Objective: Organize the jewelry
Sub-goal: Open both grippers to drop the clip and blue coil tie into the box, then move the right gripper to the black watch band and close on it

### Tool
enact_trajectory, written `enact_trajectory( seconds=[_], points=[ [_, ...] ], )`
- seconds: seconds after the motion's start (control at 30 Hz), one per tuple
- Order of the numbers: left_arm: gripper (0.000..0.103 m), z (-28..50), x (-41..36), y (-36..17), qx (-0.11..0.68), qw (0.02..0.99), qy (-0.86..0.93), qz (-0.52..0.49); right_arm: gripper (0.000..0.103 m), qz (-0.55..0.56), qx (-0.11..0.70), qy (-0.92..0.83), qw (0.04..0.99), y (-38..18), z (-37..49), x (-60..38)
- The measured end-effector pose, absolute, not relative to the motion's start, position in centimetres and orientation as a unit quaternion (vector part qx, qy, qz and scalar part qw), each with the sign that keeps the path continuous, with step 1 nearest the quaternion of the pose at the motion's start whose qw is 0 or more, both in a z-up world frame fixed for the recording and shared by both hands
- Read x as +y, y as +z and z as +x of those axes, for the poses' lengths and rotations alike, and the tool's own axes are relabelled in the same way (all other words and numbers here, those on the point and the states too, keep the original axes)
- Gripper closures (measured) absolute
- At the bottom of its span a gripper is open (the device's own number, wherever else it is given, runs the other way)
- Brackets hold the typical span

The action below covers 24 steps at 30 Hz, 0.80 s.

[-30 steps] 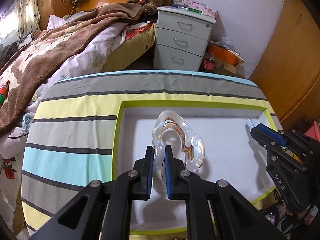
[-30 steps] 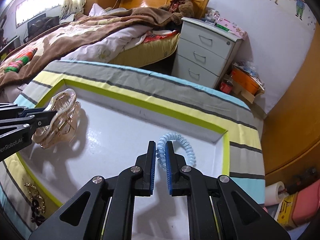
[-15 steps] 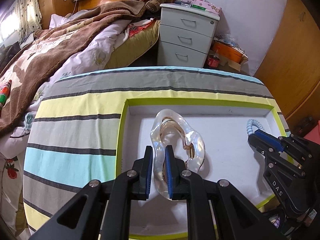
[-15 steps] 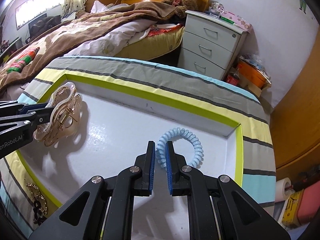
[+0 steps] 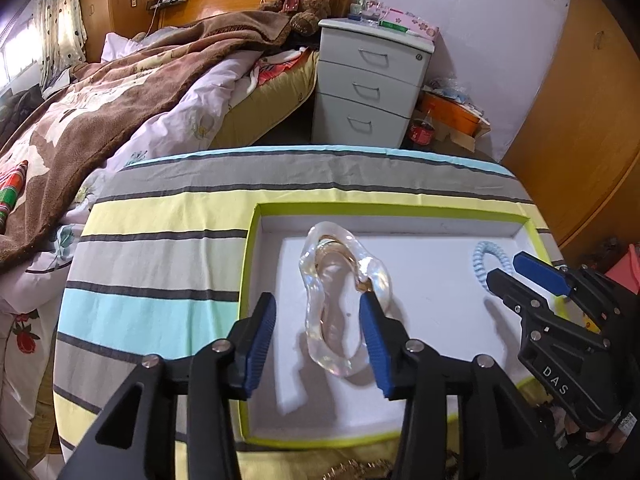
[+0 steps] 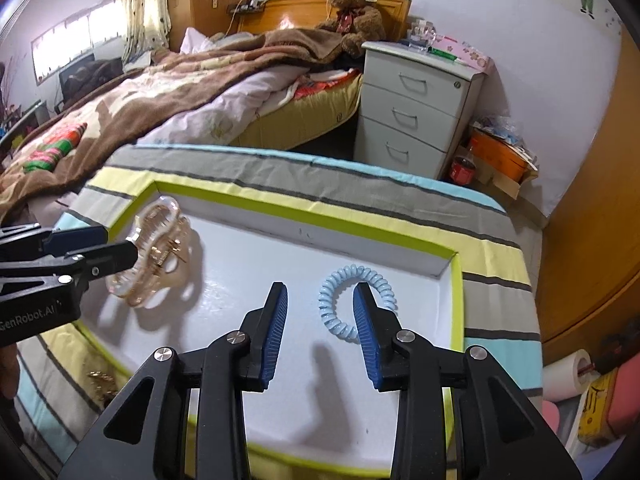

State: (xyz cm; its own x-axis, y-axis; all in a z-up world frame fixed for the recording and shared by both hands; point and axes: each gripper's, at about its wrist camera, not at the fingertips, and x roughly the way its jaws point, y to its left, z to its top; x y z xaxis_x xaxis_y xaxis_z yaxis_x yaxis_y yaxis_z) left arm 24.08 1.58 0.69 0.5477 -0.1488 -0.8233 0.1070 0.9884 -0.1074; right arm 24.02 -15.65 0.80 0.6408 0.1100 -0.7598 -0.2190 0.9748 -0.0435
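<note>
A white tray with a lime-green rim [image 5: 246, 300] [image 6: 456, 300] sits on the striped cloth. A clear hair claw clip [image 5: 344, 300] [image 6: 156, 252] rests on the tray's floor between the fingers of my left gripper [image 5: 316, 336] [image 6: 116, 248]. The jaws are opening and no longer squeeze it; the right pad stays close beside it. A light-blue spiral hair tie [image 6: 340, 308] [image 5: 486, 264] lies in the tray's right part between the fingers of my right gripper [image 6: 320, 332] [image 5: 532, 276]. Those jaws are opening too, free of the tie.
Gold chain jewelry [image 6: 100, 384] [image 5: 360, 470] lies on the cloth by the tray's near edge. A bed with a brown blanket [image 5: 100, 120] lies to the left, a white nightstand [image 5: 372, 84] stands behind. A paper roll [image 6: 568, 372] sits low at the right.
Both grippers were shut, the left on the clip and the right on the hair tie. Both have spread their jaws, and clip and tie now lie in the tray.
</note>
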Motion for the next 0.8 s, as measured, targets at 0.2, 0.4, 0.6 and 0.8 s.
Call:
enact_trajectory(
  seconds=[0.2,0.4,0.6,0.8],
  points=[
    [0.051,22.0,1.8,2.3,0.453,0.888,-0.075,-0.025,0.067,-0.041,0.393,0.091,0.914,2.7,21.7,-16.4],
    [0.049,19.4,2.0,3.6,0.441,0.893,-0.084,-0.031,0.067,-0.016,0.378,0.086,0.922,3.9,18.6,-17.5],
    [0.047,16.7,2.6,4.0,0.434,0.895,-0.094,-0.044,0.063,-0.002,0.381,0.073,0.922,3.5,16.1,-18.8],
    [0.047,14.7,3.8,2.9,0.447,0.888,-0.090,-0.062,0.063,-0.001,0.397,0.073,0.915,2.1,14.3,-19.5]
  ],
)
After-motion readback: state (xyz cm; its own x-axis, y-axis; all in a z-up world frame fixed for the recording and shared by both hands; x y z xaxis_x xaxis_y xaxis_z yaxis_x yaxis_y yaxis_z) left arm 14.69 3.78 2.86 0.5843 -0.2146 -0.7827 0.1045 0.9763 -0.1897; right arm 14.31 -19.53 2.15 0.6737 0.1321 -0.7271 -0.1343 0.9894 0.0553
